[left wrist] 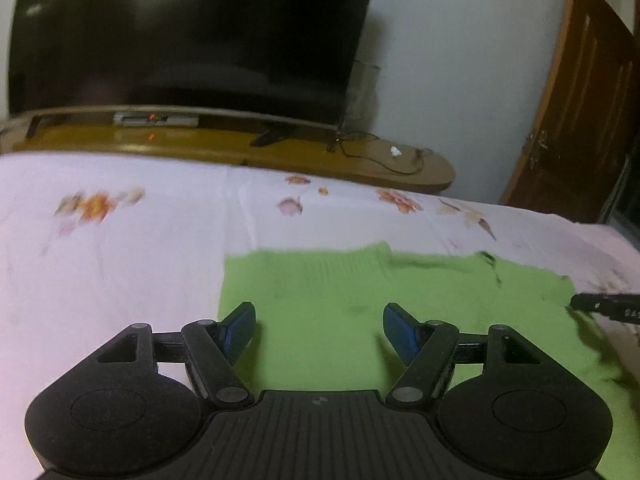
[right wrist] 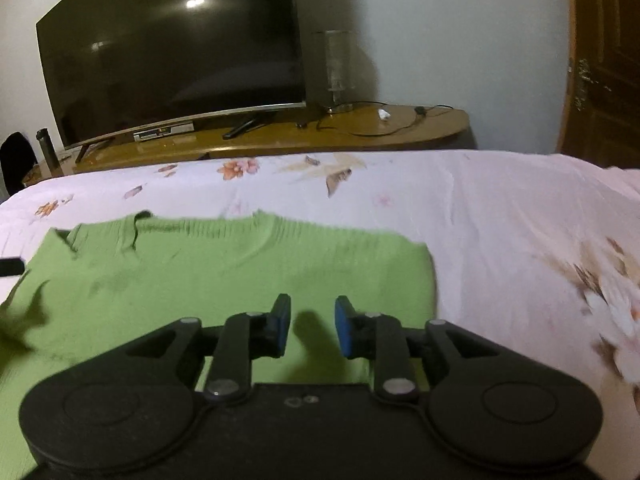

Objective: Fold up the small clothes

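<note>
The green knit sweater (left wrist: 360, 300) lies flat on the floral bedsheet (left wrist: 120, 260), filling the lower centre and lower right of the left wrist view. The left gripper (left wrist: 319, 326) hovers over its left portion with its blue pads spread wide and nothing between them. In the right wrist view the right gripper (right wrist: 310, 330) sits at lower centre above the sweater's right part, its pads closer together but still apart, with only shadowed cloth visible beyond the gap; neither tool appears to hold fabric.

The garment looks partly folded already, so the next fold probably needs both tools to pinch matching spots on one edge, lift only slightly, and carry the cloth across evenly so the ribbed band stays straight. Grasping a single layer could pull the stack askew.

The left view shows the sweater's straight left edge and, at the right margin, a dark tip of the other tool. The right view alone shows the sweater's rounded right corner, a glass vase (right wrist: 334, 70) beside the television (right wrist: 172, 52), and a dark flask (right wrist: 46, 148) at far left.
</note>
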Demonstrator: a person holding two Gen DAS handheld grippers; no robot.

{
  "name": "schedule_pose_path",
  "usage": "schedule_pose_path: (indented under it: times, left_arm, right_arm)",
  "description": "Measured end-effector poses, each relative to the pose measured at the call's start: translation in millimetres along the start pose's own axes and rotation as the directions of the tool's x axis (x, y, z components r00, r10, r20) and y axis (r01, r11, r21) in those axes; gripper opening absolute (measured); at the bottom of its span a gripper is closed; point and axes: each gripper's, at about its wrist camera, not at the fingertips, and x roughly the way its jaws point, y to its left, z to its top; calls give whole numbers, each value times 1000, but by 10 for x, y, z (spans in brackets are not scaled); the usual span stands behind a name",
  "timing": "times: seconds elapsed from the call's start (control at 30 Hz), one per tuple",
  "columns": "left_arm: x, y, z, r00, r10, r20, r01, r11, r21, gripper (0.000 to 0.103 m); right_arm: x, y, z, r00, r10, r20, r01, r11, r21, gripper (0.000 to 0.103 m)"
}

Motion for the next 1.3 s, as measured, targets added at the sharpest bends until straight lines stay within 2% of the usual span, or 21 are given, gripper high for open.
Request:
schedule_pose_path:
  times: [0.03,0.07,0.1,0.13,0.2,0.27,0.3,0.37,0.4,0.43,0.83,1.03,1.07,1.1,1.17,1.3]
  left_arm:
    - [162,17,22,1000,3,-26,-3,1000,18,70]
    - [342,52,34,996,23,-84,-21,999,32,70]
    - [472,83,31,991,43,-123,-38,998,46,70]
    - [456,46,21,994,46,-104,-38,997,70,70]
    - [417,-7,85,992,54,-116,-45,996,81,70]
    - [323,-86,112,997,51,-58,-45,994,98,70]
    - [365,-122,95,996,62,-67,-54,992,112,70]
    - [514,-144,27,988,98,-120,-82,988,132,70]
    - [518,-165,-7,990,101,-103,-86,986,142,70]
    - [528,-186,-5,989,107,-99,-91,984,152,70]
    - [453,-191,21,988,121,-94,-104,980,167,70]
    - [144,-167,-64,991,111,-69,-101,986,131,70]
    - [118,-155,-129,989,120,-84,-107,984,141,70]
    - [132,-142,-206,984,142,-109,-123,979,162,72]
    - [50,-104,-213,981,161,-113,-144,979,141,75]
    - [-427,-1,-201,986,135,-94,-129,989,66,75]
  right_arm:
    - [67,3,35,1000,2,12,-1,1000,-8,27]
    - [153,3,51,1000,0,7,0,1000,-24,27]
    - [305,0,58,999,-17,-31,16,999,-44,27]
    - [448,-27,42,996,-41,-79,36,998,-56,27]
    - [465,-93,71,997,-22,-78,19,999,-38,27]
    - [346,-123,120,999,-21,-28,20,1000,-14,32]
    - [274,-149,135,1000,-14,20,14,1000,-3,34]
    - [327,-189,124,1000,-20,24,20,1000,7,35]
    - [454,-205,92,998,-54,-45,54,999,-3,35]
    - [505,-210,46,996,-67,-54,66,998,-19,36]
    - [168,-235,-7,999,-34,9,34,999,34,35]
    - [-21,-192,-12,1000,-11,28,10,999,31,35]
    - [-64,-197,-49,1000,-8,27,7,1000,23,36]
    - [-82,-195,-96,1000,-14,17,14,1000,4,37]
    - [68,-222,-220,995,-63,-73,61,998,-32,38]
    - [-148,-281,-156,1000,-6,-26,6,1000,20,39]
